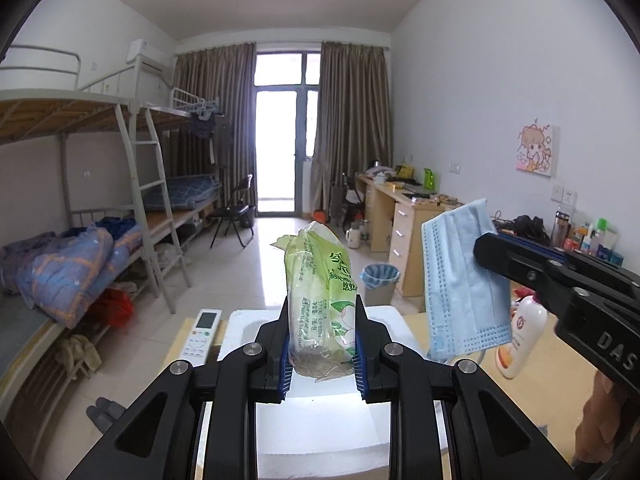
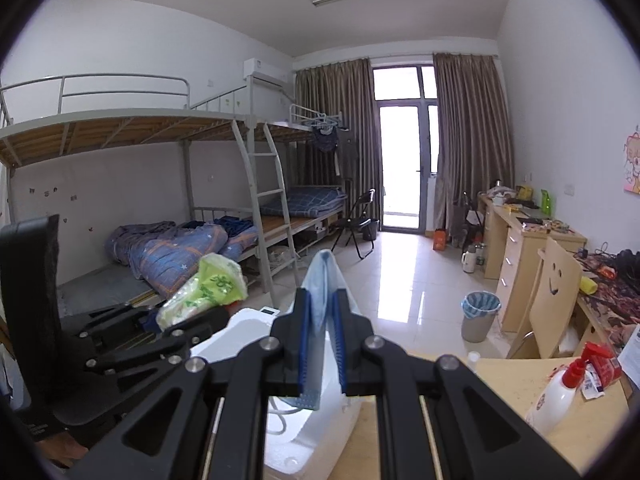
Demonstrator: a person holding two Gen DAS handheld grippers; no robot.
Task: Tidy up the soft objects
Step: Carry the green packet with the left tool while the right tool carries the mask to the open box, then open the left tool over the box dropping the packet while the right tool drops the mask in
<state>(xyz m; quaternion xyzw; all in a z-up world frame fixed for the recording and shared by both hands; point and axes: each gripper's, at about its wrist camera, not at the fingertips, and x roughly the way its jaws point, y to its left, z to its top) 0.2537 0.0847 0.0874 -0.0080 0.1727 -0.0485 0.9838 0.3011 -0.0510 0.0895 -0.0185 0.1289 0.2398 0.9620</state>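
In the left wrist view my left gripper is shut on a green plastic tissue pack, which stands upright between the blue pads over a white foam box. To its right, my right gripper pinches a light blue face mask that hangs down beside the box. The right wrist view shows the right gripper shut on the folded mask, edge-on between the pads. My left gripper with the tissue pack is at the left, and the foam box is below.
A white remote control lies left of the box on the wooden table. A white pump bottle stands on the table to the right. Beyond are a lined bin, desks, a folding chair and bunk beds.
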